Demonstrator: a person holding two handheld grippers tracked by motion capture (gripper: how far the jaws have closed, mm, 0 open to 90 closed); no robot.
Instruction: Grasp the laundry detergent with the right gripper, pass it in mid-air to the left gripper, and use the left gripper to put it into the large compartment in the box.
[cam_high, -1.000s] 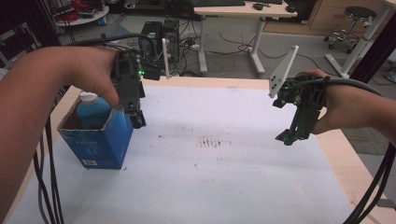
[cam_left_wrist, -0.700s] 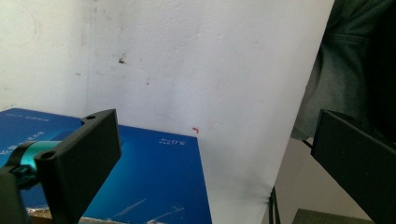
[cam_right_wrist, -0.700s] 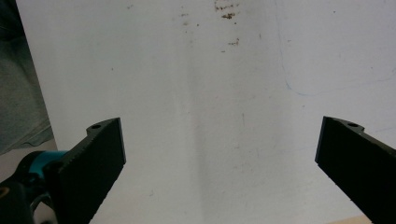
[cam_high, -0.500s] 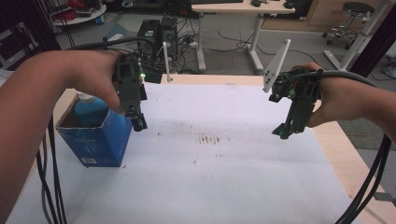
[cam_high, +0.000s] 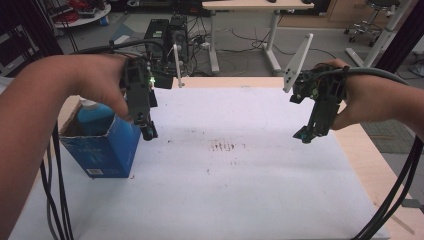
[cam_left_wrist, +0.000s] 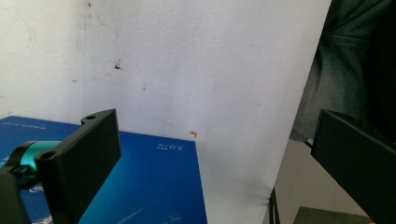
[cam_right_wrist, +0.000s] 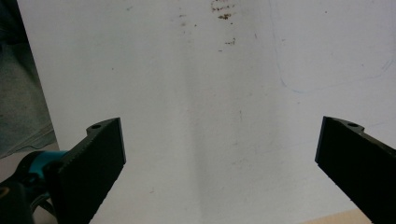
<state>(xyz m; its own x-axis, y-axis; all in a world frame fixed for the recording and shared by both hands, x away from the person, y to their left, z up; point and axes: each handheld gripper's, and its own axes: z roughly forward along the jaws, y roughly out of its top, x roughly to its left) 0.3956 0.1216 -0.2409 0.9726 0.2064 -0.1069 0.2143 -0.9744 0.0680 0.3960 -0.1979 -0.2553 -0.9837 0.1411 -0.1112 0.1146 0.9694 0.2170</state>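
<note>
We are holding our left gripper (cam_high: 146, 131) with its jaws spread wide and nothing between them, hanging just beside the right wall of the blue carton (cam_high: 102, 147), tips pointing down at the white sheet (cam_high: 240, 200). In the left gripper view the carton's blue face (cam_left_wrist: 154, 186) is lying just under the near jaw, with no contact that we can make out. Our right gripper (cam_high: 305, 135) is hovering well apart, over the sheet's right edge, jaws likewise released and empty. The carton is standing upright near the table's left edge, its long axis vertical and its open top facing up, and a blue bottle (cam_high: 95, 114) is sitting inside, white cap upward. We are judging that the bottle is already boxed, while closing or moving the carton is looking not yet done.
</note>
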